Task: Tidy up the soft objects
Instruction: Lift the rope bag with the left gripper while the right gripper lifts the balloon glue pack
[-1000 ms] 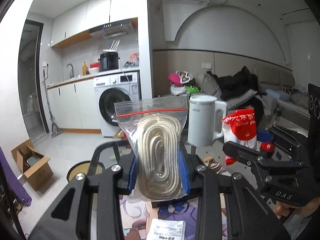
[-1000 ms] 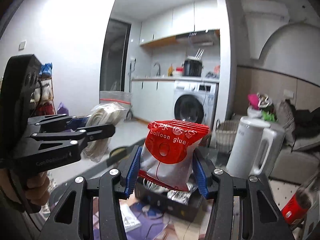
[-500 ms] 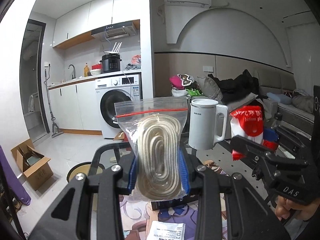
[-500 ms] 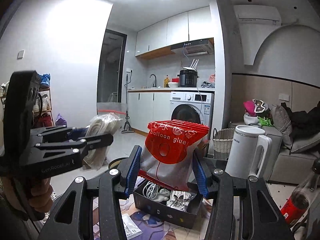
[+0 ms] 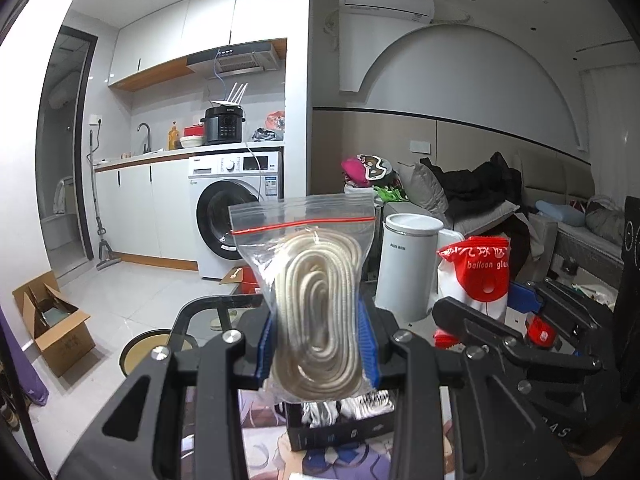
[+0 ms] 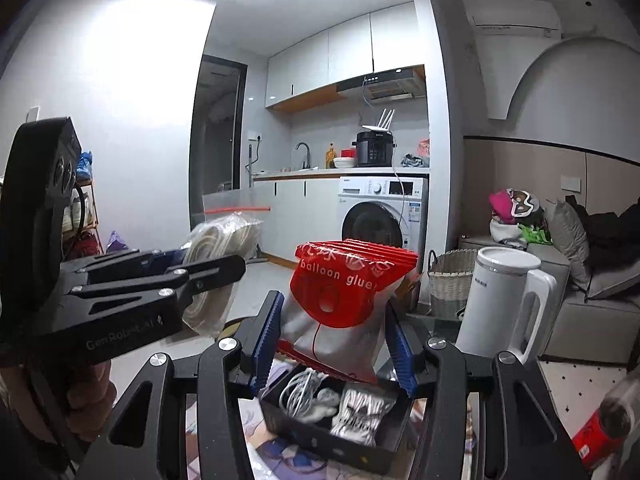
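My left gripper (image 5: 318, 344) is shut on a clear zip bag of coiled white rope (image 5: 316, 300), held upright above the table. It also shows in the right wrist view (image 6: 216, 276) at left. My right gripper (image 6: 332, 344) is shut on a red and white "balloon glue" packet (image 6: 344, 292), which also shows in the left wrist view (image 5: 476, 272) at right. Below both sits a black open box (image 6: 332, 436) holding white cords and small packets; it also shows in the left wrist view (image 5: 340, 428).
A white electric kettle (image 6: 504, 304) stands on the table right of the box. A red-labelled bottle (image 6: 604, 420) lies at far right. A cardboard box (image 5: 52, 320) is on the floor at left. A washing machine (image 5: 236, 212) and sofa (image 5: 520, 216) are behind.
Both grippers have lowered and tilted slightly with their packets still held; the black box has come further into view beneath them.
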Demonstrator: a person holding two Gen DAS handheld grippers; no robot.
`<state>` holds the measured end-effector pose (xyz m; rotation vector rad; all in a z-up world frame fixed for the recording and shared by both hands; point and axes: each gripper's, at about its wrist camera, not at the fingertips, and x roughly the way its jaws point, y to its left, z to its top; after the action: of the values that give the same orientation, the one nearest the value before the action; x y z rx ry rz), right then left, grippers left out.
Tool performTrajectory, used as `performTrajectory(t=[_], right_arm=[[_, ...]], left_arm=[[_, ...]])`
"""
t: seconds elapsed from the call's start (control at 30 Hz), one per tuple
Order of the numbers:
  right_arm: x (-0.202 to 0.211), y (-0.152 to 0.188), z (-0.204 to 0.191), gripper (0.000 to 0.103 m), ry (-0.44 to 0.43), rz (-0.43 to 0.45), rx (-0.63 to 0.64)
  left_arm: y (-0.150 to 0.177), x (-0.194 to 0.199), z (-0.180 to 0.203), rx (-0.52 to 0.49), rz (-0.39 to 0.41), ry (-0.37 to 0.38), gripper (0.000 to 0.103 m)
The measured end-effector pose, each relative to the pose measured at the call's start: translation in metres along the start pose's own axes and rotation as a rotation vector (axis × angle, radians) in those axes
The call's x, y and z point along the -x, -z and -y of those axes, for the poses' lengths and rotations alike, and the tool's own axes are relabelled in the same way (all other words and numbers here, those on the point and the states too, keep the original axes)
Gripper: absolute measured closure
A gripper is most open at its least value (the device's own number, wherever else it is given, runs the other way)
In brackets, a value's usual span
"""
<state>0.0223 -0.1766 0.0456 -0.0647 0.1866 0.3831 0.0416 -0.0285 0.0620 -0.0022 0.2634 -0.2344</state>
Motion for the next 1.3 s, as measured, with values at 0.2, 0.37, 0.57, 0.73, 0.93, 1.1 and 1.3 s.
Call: performTrajectory(t=[0.2,0.37,0.57,0.73,0.93,1.1,1.3], right_arm=[[-0.026,-0.008,0.009,0.053,0.005,-0.017,0.003],[-0.049,-0.008,0.021,0.053,0.019,-0.037,-0.027],[-0.074,-0.013,0.038,0.053,0.036,-0.034,-0.076],[-0.088,-0.013,0.043,0.053,0.03,-0.042,-0.095],[-0.091,-0.014,0.049,0.053,0.031,-0.046,-0.101],[-0.089,-0.013,0.048,0.053,0.029,-0.051,-0.113],[-0.092,-0.014,0.052,0.053,0.041,-0.068,-0.122]], left_arm=[[-0.005,-0.033,0.0,0.035,-0.008,-0.023,0.069],[-0.006,-0.063,-0.008,0.082,-0.035,-0.038,0.069],[-0.005,-0.095,-0.015,0.106,-0.052,-0.035,0.069],[-0.003,-0.113,-0.025,0.157,-0.082,-0.043,0.069],[-0.001,-0.11,-0.025,0.147,-0.077,-0.044,0.069],[0.002,-0.107,-0.022,0.122,-0.073,-0.04,0.069],[0.004,-0.114,-0.023,0.144,-0.114,-0.047,0.069]])
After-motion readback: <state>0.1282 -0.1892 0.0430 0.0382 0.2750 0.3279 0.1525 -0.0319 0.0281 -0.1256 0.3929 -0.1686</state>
